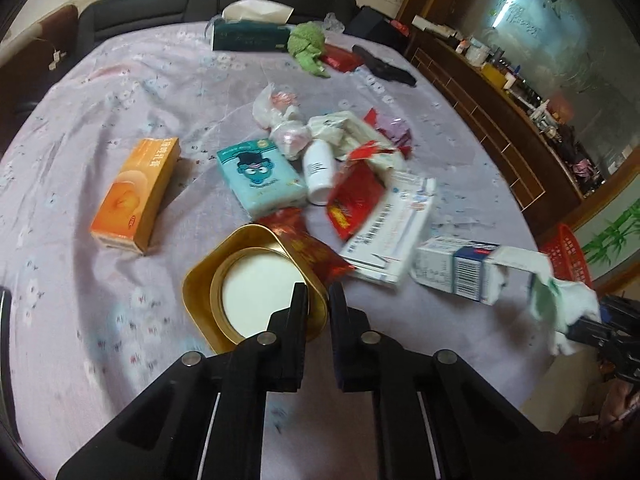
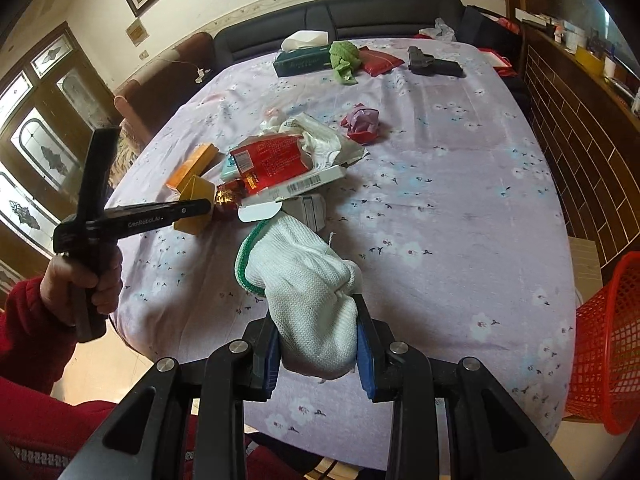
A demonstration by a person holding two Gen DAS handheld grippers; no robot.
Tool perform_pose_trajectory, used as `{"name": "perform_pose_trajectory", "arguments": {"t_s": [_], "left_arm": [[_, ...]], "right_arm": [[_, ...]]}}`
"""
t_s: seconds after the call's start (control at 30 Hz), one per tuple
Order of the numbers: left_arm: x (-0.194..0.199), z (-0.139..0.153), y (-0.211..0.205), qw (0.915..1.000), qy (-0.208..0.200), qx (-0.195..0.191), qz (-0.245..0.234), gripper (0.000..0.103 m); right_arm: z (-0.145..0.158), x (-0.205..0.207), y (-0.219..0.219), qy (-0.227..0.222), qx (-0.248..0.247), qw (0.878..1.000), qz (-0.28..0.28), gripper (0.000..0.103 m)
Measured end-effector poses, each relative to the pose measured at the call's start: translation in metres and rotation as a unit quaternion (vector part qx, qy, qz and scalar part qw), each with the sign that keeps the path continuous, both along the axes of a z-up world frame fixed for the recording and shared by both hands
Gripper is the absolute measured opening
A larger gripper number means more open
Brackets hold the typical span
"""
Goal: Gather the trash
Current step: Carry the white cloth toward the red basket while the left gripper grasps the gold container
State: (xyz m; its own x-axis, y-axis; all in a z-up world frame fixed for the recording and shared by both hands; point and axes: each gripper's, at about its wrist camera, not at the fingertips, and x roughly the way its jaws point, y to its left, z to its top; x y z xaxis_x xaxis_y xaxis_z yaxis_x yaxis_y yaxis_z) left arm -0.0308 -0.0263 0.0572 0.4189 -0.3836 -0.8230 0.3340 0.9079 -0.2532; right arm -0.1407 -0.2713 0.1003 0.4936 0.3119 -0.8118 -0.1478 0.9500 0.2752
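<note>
- My right gripper (image 2: 316,344) is clamped on a white knitted glove (image 2: 308,292), held above the near edge of the table (image 2: 460,208).
- My left gripper (image 1: 318,300) pinches the rim of the gold tin (image 1: 200,280), which stands near the table's front edge.
- Wrappers and boxes (image 1: 360,184) are heaped just behind the tin.
- A red basket (image 2: 608,364) stands beside the table, right of the glove.
</note>
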Motion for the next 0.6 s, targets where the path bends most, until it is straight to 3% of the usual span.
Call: {"name": "perform_pose_trajectory", "arguments": {"t_s": [0.37,0.6], "left_arm": [[-0.048,0.037,-0.032,0.9989,-0.041,-0.002,-0.022,0.010],[-0.062,0.050,-0.067,0.9973,-0.054,0.006,-0.049,0.010]], "right_arm": [[0.017,-0.017,-0.006,-0.031,0.012,0.999,0.041,0.033],[0.017,-0.026,-0.028,-0.034,0.000,0.999,0.010,0.033]]}}
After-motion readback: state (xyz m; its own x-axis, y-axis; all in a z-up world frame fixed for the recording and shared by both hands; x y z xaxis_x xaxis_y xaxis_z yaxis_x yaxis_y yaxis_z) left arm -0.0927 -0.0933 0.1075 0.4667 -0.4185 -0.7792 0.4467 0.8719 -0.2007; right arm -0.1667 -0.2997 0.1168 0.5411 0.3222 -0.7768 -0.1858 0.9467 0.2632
